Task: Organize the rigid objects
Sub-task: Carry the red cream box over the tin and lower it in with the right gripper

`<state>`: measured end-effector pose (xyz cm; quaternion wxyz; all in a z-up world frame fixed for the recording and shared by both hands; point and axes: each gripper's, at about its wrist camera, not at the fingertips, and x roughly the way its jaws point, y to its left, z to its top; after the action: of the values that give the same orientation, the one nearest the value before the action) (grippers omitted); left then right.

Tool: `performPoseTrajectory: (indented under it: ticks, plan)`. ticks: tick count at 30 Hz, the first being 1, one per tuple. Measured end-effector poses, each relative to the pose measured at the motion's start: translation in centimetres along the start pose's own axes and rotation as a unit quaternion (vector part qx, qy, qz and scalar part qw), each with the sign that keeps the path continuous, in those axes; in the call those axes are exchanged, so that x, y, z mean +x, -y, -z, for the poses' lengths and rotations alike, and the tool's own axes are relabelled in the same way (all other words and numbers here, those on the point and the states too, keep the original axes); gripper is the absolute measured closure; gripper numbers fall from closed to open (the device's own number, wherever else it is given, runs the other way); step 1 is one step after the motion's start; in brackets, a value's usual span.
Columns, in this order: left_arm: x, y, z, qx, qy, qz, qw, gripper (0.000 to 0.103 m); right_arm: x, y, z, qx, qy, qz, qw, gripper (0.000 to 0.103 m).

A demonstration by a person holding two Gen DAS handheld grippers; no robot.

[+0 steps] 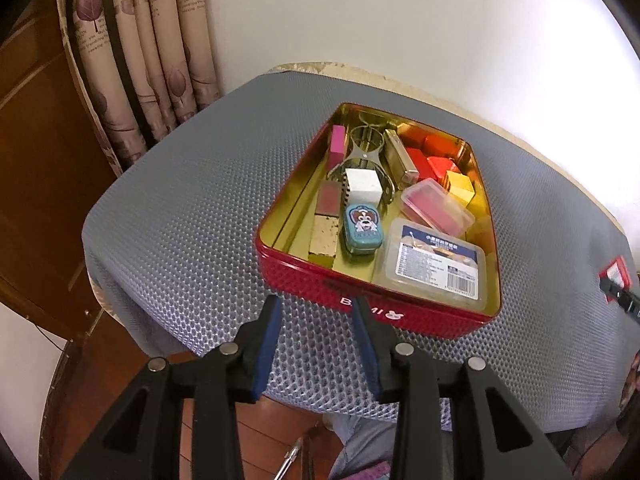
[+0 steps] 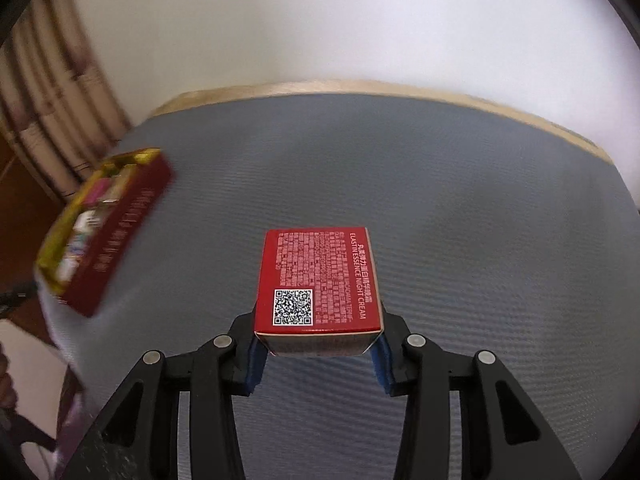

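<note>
Across a grey mesh-covered surface (image 1: 180, 184), a red tin tray (image 1: 372, 308) with a gold lining sits near the front edge, already packed with small goods: a clear lidded box with a printed label (image 1: 434, 260), a pink-filled plastic case (image 1: 436, 206), a white cube (image 1: 363, 185), a teal dog-print tin (image 1: 361, 230), red and yellow blocks and a metal clip. The left tongs (image 1: 316, 312) hang just short of the tray's near wall, blue pads spread with nothing between them. The right tongs (image 2: 318, 340) pinch a red night-cream carton (image 2: 318, 280) by its sides, lifted over bare mat, its long axis running straight out ahead along the fingers. In the right wrist view the tray (image 2: 120, 240) lies well off to the left of the carton, blurred. Judging by that, the carton must travel leftward to reach the tray, where free room looks scarce; the left tongs are nearer the tray, though empty.
</note>
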<state>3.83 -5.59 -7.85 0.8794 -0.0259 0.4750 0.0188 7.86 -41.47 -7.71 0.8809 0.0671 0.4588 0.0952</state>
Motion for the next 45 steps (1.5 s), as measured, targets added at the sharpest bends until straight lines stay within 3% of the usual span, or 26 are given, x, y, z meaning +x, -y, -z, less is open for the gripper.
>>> performPoseTrajectory:
  ticks: [11, 17, 42, 45]
  plan:
    - [0.8, -0.7, -0.1, -0.016, -0.022, 0.010, 0.9996, 0.066, 1.6, -16.0, -5.4, -0.106, 0.014, -0.108, 0.988, 0.063]
    - [1.2, -1.2, -0.1, -0.024, -0.031, 0.011, 0.9992, 0.066, 3.9, -21.4, -6.8, -0.149, 0.004, -0.127, 0.981, 0.063]
    - [3.1, -2.6, -0.5, -0.053, -0.062, -0.009, 0.9966, 0.066, 10.9, -23.8, -6.0, -0.160, -0.029, -0.084, 0.983, 0.060]
    - [3.1, -2.6, -0.5, -0.055, -0.061, -0.010, 0.9966, 0.065, 10.2, -23.7, -6.1, -0.155, -0.008, -0.076, 0.985, 0.043]
